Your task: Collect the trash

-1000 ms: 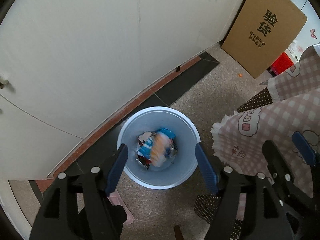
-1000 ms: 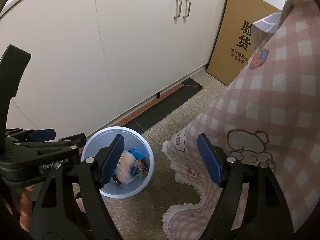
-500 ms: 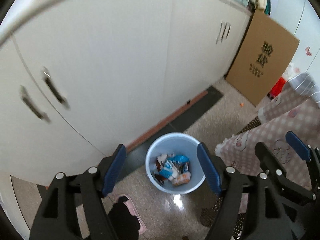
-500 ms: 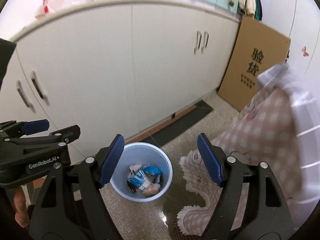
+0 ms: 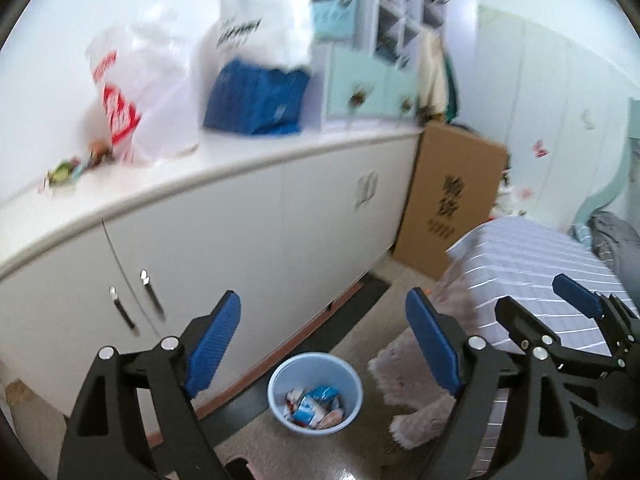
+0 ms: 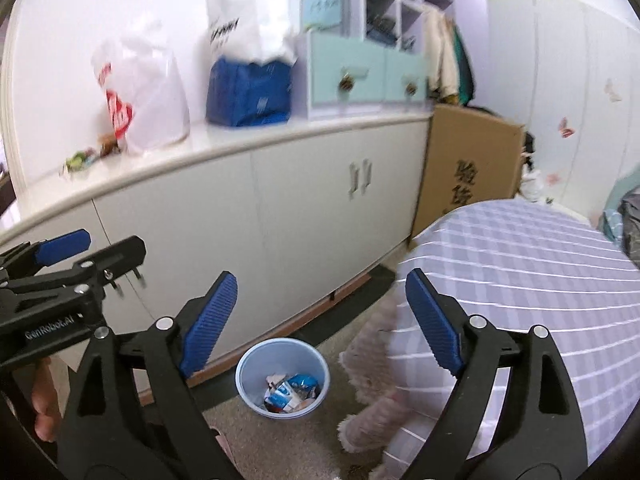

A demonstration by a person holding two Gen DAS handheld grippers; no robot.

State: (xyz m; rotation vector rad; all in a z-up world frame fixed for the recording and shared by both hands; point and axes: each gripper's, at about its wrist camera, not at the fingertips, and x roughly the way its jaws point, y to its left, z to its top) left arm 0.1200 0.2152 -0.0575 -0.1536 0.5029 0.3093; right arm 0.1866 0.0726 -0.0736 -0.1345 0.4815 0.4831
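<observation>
A light blue trash bin [image 5: 316,392] stands on the floor by the white cabinet, with several crumpled wrappers [image 5: 314,402] inside. It also shows in the right wrist view [image 6: 282,376]. My left gripper [image 5: 328,344] is open and empty, high above the bin. My right gripper [image 6: 320,324] is open and empty, also well above the bin. The left gripper shows at the left edge of the right wrist view [image 6: 60,264]. Small wrappers [image 6: 80,158] lie on the cabinet top at the left.
A white cabinet [image 6: 280,200] runs along the wall, with plastic bags [image 6: 140,96], a blue pack [image 6: 248,92] and a drawer unit [image 6: 360,76] on top. A cardboard box [image 6: 468,172] leans at its end. A striped cloth-covered table [image 6: 520,280] is at the right.
Both grippers have risen and tilted up. The bin now looks smaller and lower in view, and the cabinet top has come into sight. Both grippers stay open and empty.
</observation>
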